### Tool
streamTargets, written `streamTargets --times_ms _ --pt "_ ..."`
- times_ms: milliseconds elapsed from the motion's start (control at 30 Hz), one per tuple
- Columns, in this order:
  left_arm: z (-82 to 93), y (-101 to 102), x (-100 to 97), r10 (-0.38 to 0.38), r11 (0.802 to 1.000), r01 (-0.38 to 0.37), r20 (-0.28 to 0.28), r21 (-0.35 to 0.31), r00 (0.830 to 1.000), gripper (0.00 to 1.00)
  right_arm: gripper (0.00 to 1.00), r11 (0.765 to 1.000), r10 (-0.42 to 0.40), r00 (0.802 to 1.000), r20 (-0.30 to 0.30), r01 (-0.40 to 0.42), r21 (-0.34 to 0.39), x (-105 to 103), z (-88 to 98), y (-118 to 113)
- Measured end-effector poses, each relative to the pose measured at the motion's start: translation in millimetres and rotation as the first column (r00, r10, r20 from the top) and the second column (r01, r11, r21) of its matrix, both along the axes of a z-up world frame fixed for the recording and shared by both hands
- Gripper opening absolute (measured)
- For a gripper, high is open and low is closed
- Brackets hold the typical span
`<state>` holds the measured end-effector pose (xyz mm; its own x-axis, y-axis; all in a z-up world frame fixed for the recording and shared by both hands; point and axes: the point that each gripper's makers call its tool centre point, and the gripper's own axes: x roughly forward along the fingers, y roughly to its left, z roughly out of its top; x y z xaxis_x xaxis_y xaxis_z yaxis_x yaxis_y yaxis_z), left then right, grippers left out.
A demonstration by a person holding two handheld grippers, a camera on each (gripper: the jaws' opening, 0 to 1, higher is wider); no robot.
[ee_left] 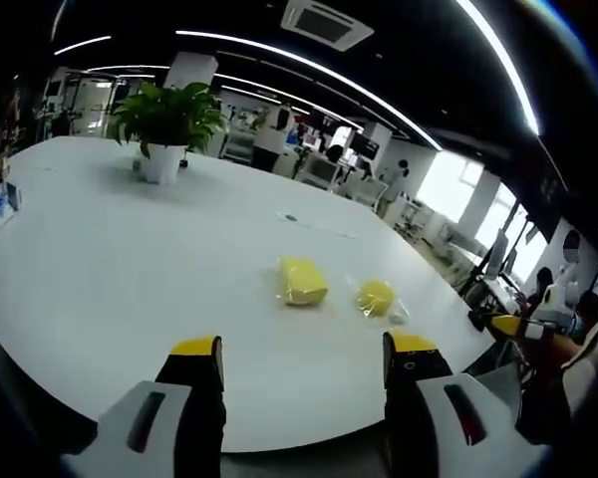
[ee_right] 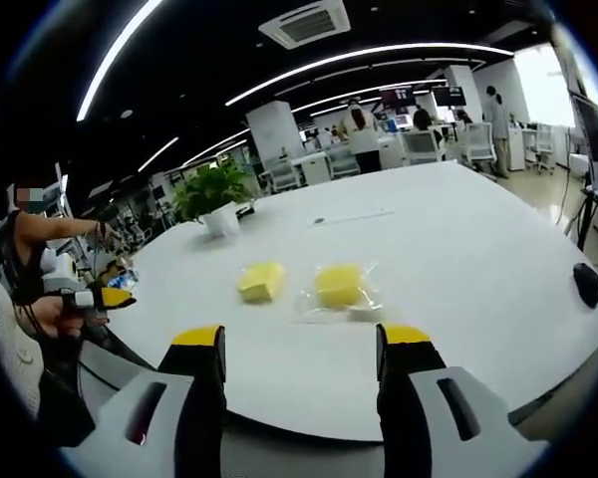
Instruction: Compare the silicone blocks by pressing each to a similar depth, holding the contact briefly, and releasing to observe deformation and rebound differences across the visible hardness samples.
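Left gripper (ee_left: 304,357): jaws held open, nothing gripped.
Right gripper (ee_right: 299,349): jaws held open, nothing gripped.
Silicone blocks (ee_right: 261,281) (ee_right: 339,284): side by side near the table's (ee_right: 478,259) near edge.
Risk: uneven pressing depth could be caused by the loose bag under one block slipping.

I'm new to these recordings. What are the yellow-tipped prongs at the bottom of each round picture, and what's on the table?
No robot here: a person holds a pair of tongs in each hand, each carrying a fisheye camera looking forward along its two prongs. The left gripper view shows the left tongs, the right gripper view the right tongs. Both pairs are open and hold nothing, hovering near the edge of the large white round table. On it lie two yellow silicone blocks: a squarish one and a rounder one in a clear plastic wrapper. Further back stands a green potted plant in a white pot. A small dark object lies near the table's edge in the right gripper view. Neither block is being pressed yet.
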<state>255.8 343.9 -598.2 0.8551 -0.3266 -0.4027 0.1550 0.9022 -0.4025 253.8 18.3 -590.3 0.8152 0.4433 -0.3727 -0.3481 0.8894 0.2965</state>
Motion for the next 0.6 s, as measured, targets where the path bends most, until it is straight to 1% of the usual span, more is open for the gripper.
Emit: streamTargets --times_ms 600 --pt "-1.2 -1.6 -2.4 0.001 1.000 -0.001 -0.006 -0.002 1.000 0.64 0.56 1.000 0.000 1.000 0.002 0.000 -0.001 -0.4 -0.4 0.3"
